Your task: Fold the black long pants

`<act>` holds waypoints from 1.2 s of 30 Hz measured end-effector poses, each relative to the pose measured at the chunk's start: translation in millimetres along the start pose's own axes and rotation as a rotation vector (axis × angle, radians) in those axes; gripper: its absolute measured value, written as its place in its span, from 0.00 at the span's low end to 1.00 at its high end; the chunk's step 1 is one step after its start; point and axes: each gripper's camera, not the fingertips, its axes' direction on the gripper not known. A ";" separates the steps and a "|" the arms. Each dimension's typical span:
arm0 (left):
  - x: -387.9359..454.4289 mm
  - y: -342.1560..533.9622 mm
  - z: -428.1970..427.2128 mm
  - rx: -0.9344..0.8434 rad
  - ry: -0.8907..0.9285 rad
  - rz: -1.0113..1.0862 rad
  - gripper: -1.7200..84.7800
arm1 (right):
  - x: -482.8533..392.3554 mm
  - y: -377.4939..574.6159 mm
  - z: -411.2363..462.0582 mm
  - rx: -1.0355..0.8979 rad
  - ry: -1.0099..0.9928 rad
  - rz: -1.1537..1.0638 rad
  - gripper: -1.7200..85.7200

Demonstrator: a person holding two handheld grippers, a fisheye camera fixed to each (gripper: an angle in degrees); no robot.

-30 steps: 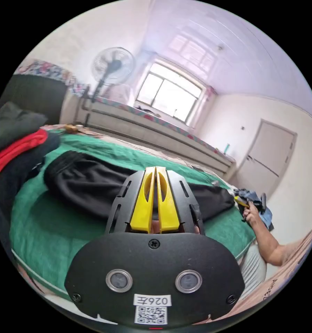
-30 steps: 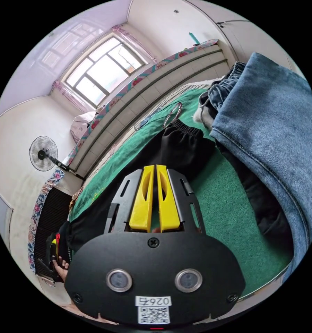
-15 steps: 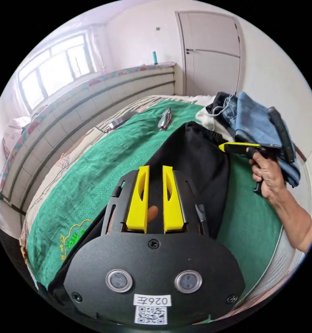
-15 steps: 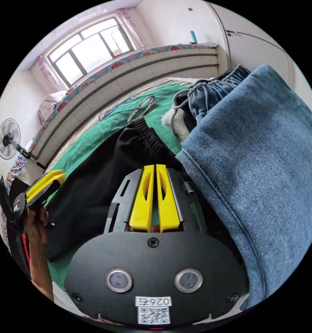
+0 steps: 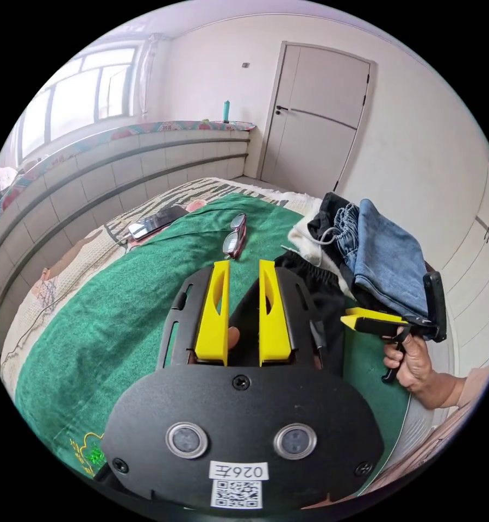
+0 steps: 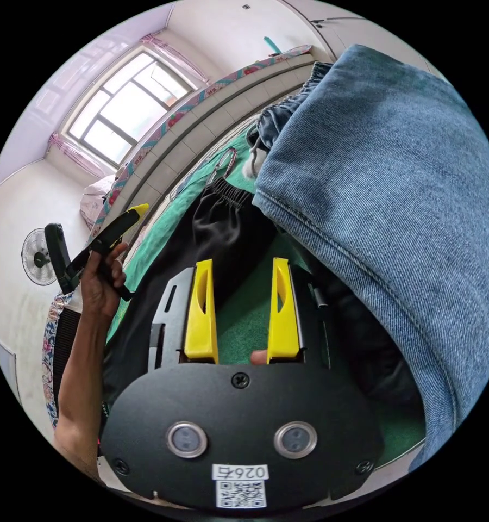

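Folded blue jeans (image 5: 388, 255) sit at the green blanket's (image 5: 119, 304) far corner. Glasses (image 5: 234, 237) lie near its far edge; a phone (image 5: 152, 222) lies just past it.

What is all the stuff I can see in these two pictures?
Pants: one, black, spread on the green blanket.
Blanket: one, green, covering the bed.
Jeans: one, blue, folded on a clothes pile beside the pants.
Glasses: one pair, dark, on the blanket.
Phone: one, dark, near the bed's edge.
Fan: one, white, by the wall.
Door: one, pale, shut.
Left gripper: yellow jaws, open.
Right gripper: yellow jaws, open.
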 end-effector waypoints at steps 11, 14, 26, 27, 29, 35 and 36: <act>-9.8 -59.8 108.6 -0.341 0.071 0.126 0.20 | 11.6 -6.4 4.9 0.014 -0.117 0.025 0.13; -15.3 -65.6 108.7 -0.357 0.153 0.188 0.13 | 5.7 -8.5 9.0 -0.003 -0.103 0.014 0.11; -77.7 -72.5 21.7 -0.178 0.384 0.119 0.03 | -44.6 30.2 -27.9 0.093 -0.121 -0.141 0.00; -83.2 -71.8 4.4 -0.157 0.396 0.130 0.03 | -57.9 37.2 -36.5 0.126 -0.120 -0.179 0.00; -92.8 -68.2 -24.1 -0.128 0.404 0.141 0.03 | -78.8 49.0 -49.1 0.174 -0.135 -0.233 0.00; -138.9 -19.3 -137.4 -0.073 0.365 0.181 0.03 | -175.0 97.5 -75.3 0.235 -0.282 -0.518 0.00; -150.5 -2.6 -160.5 -0.070 0.340 0.178 0.03 | -198.3 108.1 -74.8 0.222 -0.313 -0.574 0.00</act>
